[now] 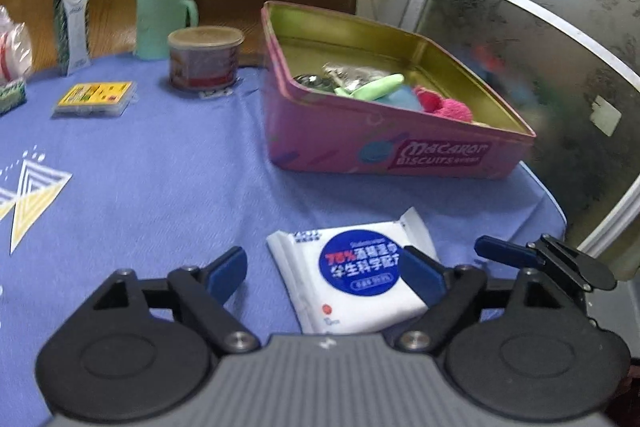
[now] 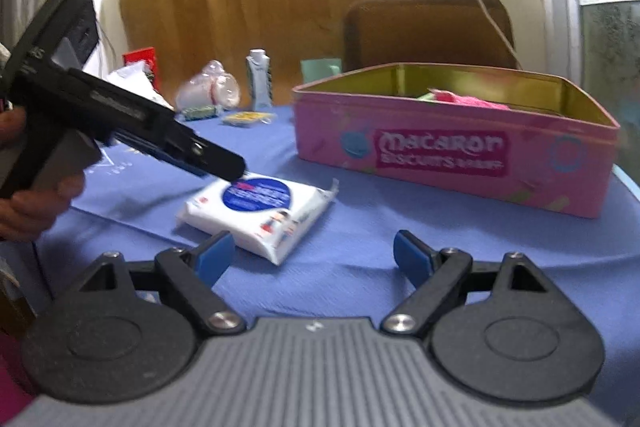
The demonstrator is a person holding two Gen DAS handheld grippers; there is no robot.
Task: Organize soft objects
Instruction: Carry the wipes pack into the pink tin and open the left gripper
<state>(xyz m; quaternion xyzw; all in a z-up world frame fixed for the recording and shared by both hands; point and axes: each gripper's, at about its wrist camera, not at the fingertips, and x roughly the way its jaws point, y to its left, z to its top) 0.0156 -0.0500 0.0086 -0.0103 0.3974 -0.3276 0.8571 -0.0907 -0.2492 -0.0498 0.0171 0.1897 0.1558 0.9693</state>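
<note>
Blue cloth is covering the bench (image 1: 160, 187) where the wipes pack (image 1: 352, 283) is lying between the spread left claw (image 1: 324, 271), right claw (image 2: 314, 255) gaping empty nearby, so closing off-centre is risking squeezing it sideways.

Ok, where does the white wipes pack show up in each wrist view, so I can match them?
Left wrist view: the wipes pack lies low and centre-right on the blue cloth, between the left tongs, which do not press it.
Right wrist view: the wipes pack lies left of centre, under the tip of the left tongs, ahead of the open right tongs.
Shared landmark: the pink biscuit tin, behind the pack in both.
</note>
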